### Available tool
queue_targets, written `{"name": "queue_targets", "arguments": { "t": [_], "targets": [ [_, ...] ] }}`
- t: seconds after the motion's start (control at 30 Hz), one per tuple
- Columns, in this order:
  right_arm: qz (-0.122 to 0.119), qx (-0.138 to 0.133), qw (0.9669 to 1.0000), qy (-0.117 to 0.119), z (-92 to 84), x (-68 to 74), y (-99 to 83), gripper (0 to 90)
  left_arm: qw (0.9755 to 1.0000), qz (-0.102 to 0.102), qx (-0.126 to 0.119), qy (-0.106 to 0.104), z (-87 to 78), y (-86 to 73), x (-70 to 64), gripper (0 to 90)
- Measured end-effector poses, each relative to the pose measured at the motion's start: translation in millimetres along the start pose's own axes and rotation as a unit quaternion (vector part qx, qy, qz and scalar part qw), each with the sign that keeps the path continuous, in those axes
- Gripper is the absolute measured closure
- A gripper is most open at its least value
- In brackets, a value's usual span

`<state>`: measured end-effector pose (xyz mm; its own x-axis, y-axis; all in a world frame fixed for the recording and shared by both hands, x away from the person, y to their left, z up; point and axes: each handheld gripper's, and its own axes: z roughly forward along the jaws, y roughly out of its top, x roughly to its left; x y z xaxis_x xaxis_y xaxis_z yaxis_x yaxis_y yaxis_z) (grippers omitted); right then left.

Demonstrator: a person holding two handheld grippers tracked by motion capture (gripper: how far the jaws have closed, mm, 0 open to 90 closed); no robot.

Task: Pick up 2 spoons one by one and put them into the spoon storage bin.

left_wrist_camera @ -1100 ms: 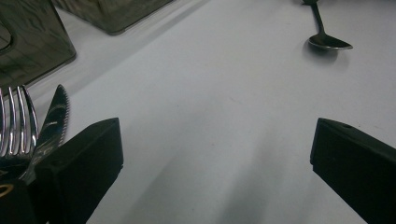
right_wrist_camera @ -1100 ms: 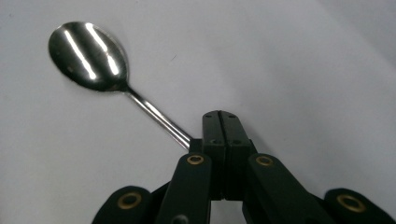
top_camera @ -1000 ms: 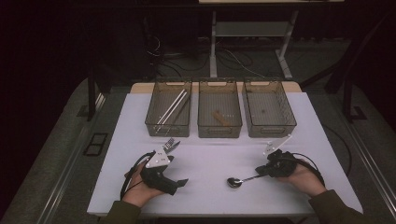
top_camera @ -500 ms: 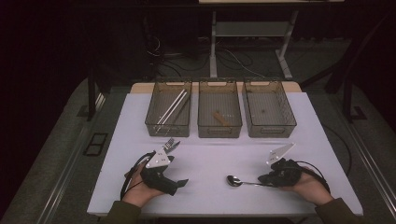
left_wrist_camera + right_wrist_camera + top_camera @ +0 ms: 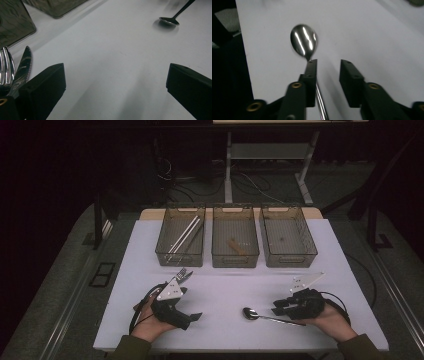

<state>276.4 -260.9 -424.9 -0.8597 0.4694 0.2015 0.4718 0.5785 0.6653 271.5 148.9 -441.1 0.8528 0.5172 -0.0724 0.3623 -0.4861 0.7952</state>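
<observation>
Spoon (image 5: 303, 43) on the worktop (image 5: 225, 285) looks light, stiff and slippery, its thin handle lying between the right hand-held gripper's (image 5: 327, 72) parted jaws, while the left hand-held gripper (image 5: 113, 82) gapes wide.

The spoon (image 5: 303, 42) is shiny smooth metal. The table (image 5: 225, 285) is white, smooth and matt. The three bins (image 5: 235, 242) look like see-through plastic.
</observation>
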Motion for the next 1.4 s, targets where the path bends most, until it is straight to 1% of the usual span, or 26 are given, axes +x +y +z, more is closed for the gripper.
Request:
{"name": "queue_targets", "arguments": {
  "t": [0.03, 0.07, 0.13, 0.2, 0.27, 0.3, 0.4, 0.6, 0.7, 0.9, 1.07, 1.13, 1.23, 1.27, 1.3, 1.33, 1.37, 1.4],
  "targets": [
    [0.001, -0.003, 1.0, 0.006, 2.2, 1.0, 1.5, 60.5, 1.0, -0.001, -0.001, -0.002, -0.1, -0.1, 0.1, 0.8],
    [-0.003, -0.006, 1.0, 0.006, 4.5, 2.5, 3.1, 57.7, 1.0, -0.003, -0.002, -0.006, 0.1, -0.4, 0.1, 0.8],
    [-0.007, -0.006, 0.9999, 0.011, 9.1, 5.1, 6.3, 55.4, 0.9999, -0.007, -0.001, -0.012, 0.8, -1.0, -0.5, 0.0],
    [-0.011, -0.01, 0.9998, 0.009, 13.5, 7.4, 9.3, 51.5, 0.9998, -0.007, -0.002, -0.018, 1.3, -0.8, -1.3, 0.0],
    [-0.011, -0.012, 0.9998, 0.013, 17.8, 8.7, 12.6, 49.0, 0.9998, -0.007, -0.004, -0.018, 1.1, -0.3, -1.5, 0.0],
    [-0.013, -0.015, 0.9997, 0.012, 19.9, 9.3, 14.3, 47.4, 0.9998, -0.008, -0.007, -0.017, 0.9, -0.3, -1.4, 0.0],
    [-0.014, -0.02, 0.9996, 0.016, 27.1, 9.8, 20.2, 45.3, 0.9998, -0.01, -0.008, -0.015, 0.3, -0.3, -0.7, 0.0],
    [-0.015, -0.021, 0.9992, 0.029, 40.9, 12.3, 31.0, 45.7, 0.9998, -0.004, -0.001, -0.017, 1.8, -0.3, -1.8, 0.0],
    [-0.019, -0.022, 0.9991, 0.03, 44.5, 14.4, 31.0, 46.2, 0.9998, -0.005, -0.002, -0.018, 1.7, -0.5, -1.2, 0.0],
    [-0.028, -0.01, 0.9993, 0.023, 50.6, 17.4, 27.4, 47.7, 0.9998, -0.002, 0.001, -0.018, 2.5, -0.2, -2.1, 0.0],
    [-0.044, 0.005, 0.9989, 0.014, 56.7, 21.0, 25.2, 49.7, 0.9998, -0.002, 0.004, -0.02, 3.6, -0.4, -2.5, 0.0],
    [-0.053, 0.014, 0.9985, 0.009, 58.8, 22.7, 24.6, 50.3, 0.9998, 0.001, 0.008, -0.02, 4.0, -0.5, -2.6, 0.0],
    [-0.063, 0.014, 0.9979, 0.001, 59.9, 25.5, 24.1, 50.7, 0.9997, 0.002, 0.009, -0.02, 4.2, -0.5, -2.8, 0.0],
    [-0.068, 0.015, 0.9975, -0.004, 60.1, 27.0, 23.9, 51.2, 0.9998, 0.001, 0.01, -0.02, 4.2, -0.6, -2.9, 0.0],
    [-0.079, 0.015, 0.9967, -0.008, 60.5, 28.3, 23.7, 51.1, 0.9997, 0.001, 0.01, -0.02, 4.3, -0.6, -2.9, 0.0],
    [-0.081, 0.016, 0.9966, -0.008, 60.7, 30.2, 23.6, 51.2, 0.9997, 0.001, 0.01, -0.02, 4.4, -0.6, -3.1, 0.0],
    [-0.09, 0.017, 0.9958, -0.008, 61.0, 30.8, 23.3, 51.7, 0.9997, 0.001, 0.011, -0.02, 4.5, -0.7, -3.2, 0.0],
    [-0.093, 0.018, 0.9955, -0.01, 61.1, 32.3, 23.1, 52.6, 0.9997, 0.002, 0.011, -0.02, 4.6, -0.7, -3.2, 0.0]
  ]
}}
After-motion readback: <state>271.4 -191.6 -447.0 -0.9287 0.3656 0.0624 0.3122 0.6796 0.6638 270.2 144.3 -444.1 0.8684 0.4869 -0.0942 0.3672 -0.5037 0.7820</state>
